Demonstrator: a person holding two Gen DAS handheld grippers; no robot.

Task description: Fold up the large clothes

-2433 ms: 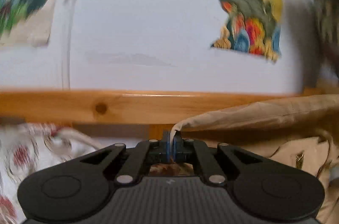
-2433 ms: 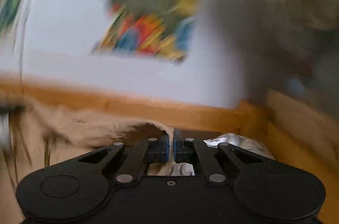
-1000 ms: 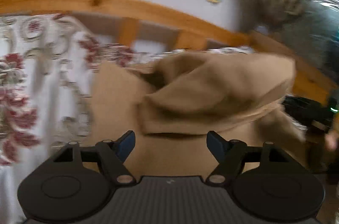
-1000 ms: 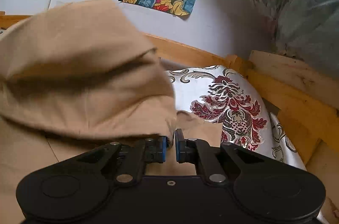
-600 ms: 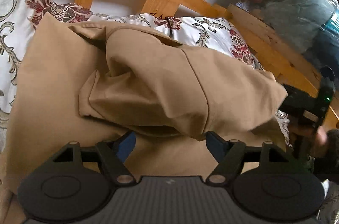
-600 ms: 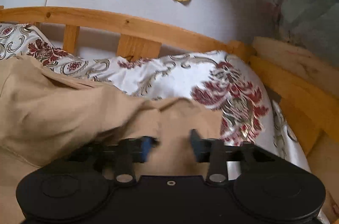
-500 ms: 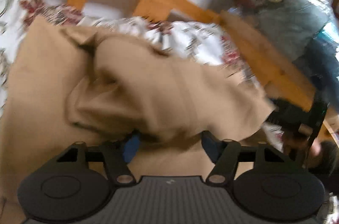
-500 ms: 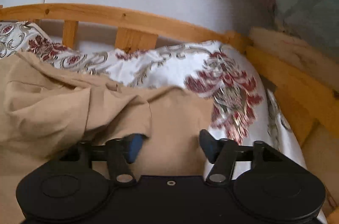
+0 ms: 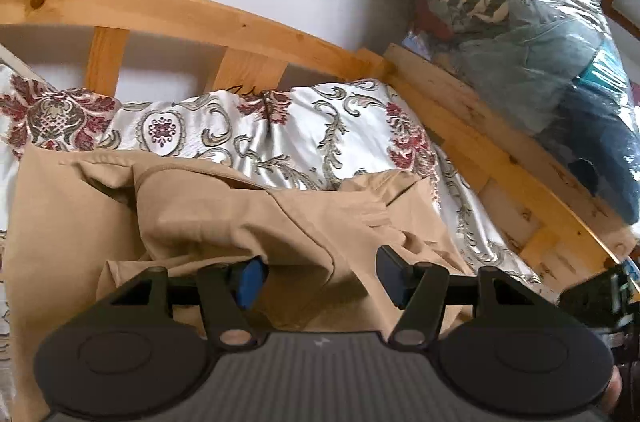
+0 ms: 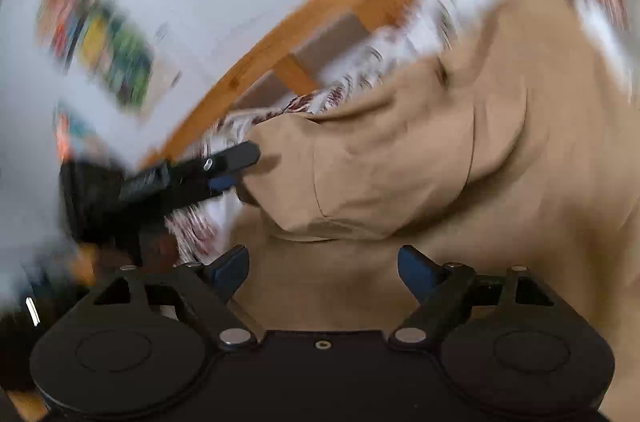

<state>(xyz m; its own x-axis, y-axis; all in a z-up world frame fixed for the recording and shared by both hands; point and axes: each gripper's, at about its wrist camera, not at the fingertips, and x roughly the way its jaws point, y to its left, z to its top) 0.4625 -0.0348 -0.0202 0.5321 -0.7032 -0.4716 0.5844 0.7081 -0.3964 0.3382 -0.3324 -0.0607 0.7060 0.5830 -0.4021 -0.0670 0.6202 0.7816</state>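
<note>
The left gripper is spread wide and holds nothing; tan cloth drapes over its left finger. The big tan garment lies bunched on the flowery bed cover, near the wooden headboard. The right gripper is spread wide too, holding nothing. The fold looks messy. Next, I think, each gripper should pinch an edge and pull it flat.

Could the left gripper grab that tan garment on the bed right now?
Probably yes. The left gripper is open, and a fold of the tan garment already lies between its fingers, nothing covering it.
</note>
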